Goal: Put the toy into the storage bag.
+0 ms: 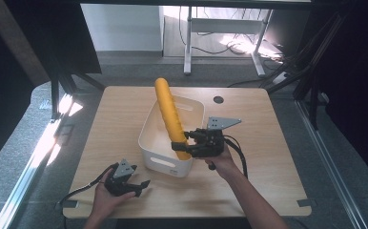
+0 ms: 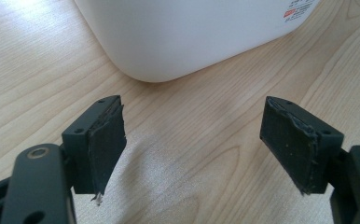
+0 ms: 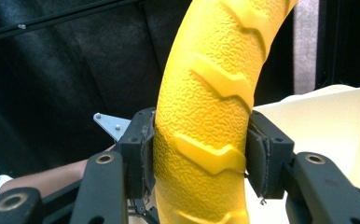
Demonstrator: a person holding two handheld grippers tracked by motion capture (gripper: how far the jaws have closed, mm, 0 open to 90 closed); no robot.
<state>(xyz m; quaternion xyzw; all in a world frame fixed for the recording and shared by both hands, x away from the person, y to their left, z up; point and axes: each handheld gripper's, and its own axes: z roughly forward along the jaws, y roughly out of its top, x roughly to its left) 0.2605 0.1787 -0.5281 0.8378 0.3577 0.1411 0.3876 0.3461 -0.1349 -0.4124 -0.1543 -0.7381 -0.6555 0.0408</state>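
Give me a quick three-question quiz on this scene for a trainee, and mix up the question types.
1. True or false: the right claw is shut on the yellow tube.
2. Multiple choice: where does the left claw sit? A) inside the bin B) low over the table, near the bin's front wall C) on the tube
3. Fill in: the tube's lower end sits over the white ____.

Key: 1 true. 2 B; its jaws stand apart with bare table between them. 3 bin.
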